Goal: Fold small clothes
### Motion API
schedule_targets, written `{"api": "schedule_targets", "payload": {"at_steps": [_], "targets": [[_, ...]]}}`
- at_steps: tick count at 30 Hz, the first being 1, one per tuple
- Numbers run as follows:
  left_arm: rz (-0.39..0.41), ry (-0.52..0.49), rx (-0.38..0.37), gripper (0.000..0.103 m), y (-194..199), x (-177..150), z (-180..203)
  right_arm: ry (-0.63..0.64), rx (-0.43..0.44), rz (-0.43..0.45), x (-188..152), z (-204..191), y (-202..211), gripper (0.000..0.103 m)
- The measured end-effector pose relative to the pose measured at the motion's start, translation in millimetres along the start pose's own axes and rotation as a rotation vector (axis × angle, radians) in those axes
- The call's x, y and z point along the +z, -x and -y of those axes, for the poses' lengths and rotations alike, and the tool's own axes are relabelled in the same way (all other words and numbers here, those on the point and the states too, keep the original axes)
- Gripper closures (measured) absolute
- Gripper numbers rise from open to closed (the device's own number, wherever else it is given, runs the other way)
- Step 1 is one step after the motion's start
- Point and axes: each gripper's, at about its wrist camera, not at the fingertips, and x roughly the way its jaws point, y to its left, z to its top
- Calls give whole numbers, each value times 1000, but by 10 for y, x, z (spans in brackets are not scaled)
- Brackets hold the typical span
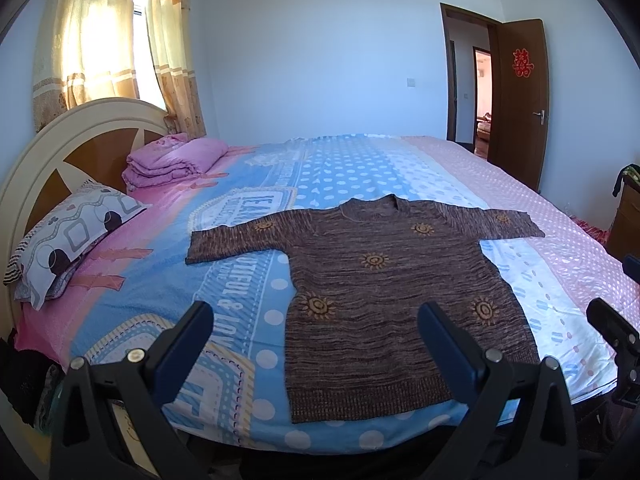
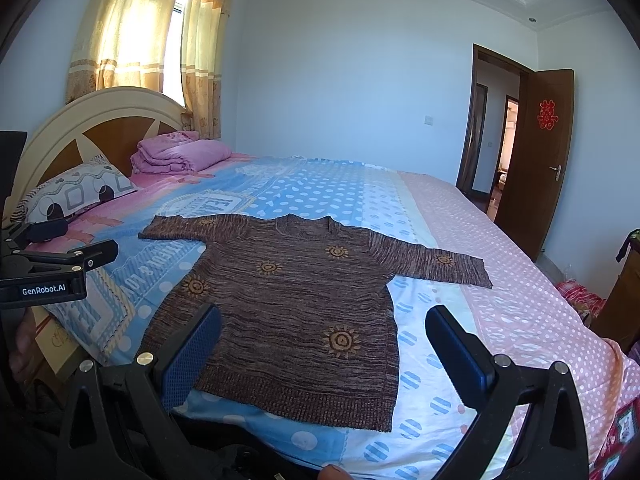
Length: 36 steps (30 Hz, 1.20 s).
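A brown knitted sweater [image 1: 392,288] [image 2: 288,308] with orange sun motifs lies flat on the bed, both sleeves spread out, hem toward me. My left gripper [image 1: 316,316] hovers open above the bed's near edge, over the hem's left part, with nothing between its fingers. My right gripper [image 2: 324,320] is open too, held above the hem's right part without touching it. The right gripper's black body [image 1: 616,332] shows at the right edge of the left wrist view. The left gripper's body [image 2: 52,268] shows at the left of the right wrist view.
The bed sheet [image 1: 256,280] [image 2: 500,312] is blue, pink and white with dots. A patterned pillow [image 1: 72,236] and a folded pink quilt [image 1: 176,160] lie by the headboard [image 1: 52,148]. An open brown door [image 2: 536,160] stands at the right. A wooden cabinet [image 1: 624,216] is at the far right.
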Motion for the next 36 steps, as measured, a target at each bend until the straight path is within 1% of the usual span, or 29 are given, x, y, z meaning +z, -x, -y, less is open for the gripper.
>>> {"api": "schedule_targets", "payload": {"at_steps": [36], "targets": [[-8, 3, 1, 0, -28, -13, -23, 2, 21, -18, -36, -25, -56, 1]]}}
